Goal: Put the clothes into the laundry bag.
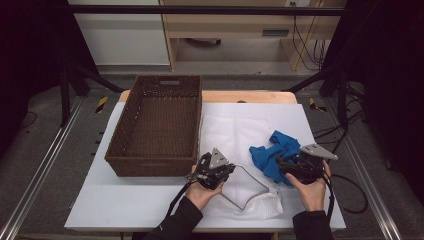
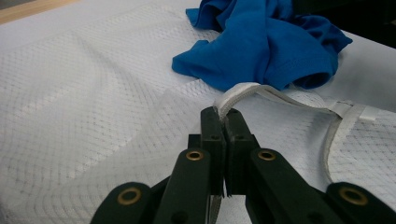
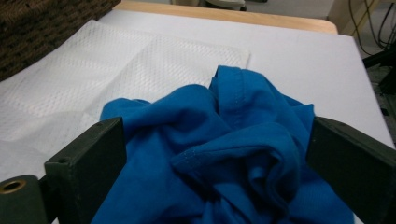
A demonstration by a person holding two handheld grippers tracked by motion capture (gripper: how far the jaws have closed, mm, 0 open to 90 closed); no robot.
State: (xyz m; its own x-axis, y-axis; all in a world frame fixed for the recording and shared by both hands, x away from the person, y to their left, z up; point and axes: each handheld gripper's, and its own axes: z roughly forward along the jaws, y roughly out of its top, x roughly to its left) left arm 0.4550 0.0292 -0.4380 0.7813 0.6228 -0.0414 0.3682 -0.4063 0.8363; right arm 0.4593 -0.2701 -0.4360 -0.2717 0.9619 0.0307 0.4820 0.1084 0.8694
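The mesh bag's rim [image 2: 233, 93] is pinched by the left gripper [image 2: 226, 116]; the right gripper [image 3: 215, 154], jaws wide around the blue shirt [image 3: 224, 140] at lower right, may snag it.

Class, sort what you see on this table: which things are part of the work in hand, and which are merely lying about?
In the work:
white mesh laundry bag, rim pinched by the left gripper
blue garment, between the open right gripper jaws

Lying about:
wicker basket
cables on the floor
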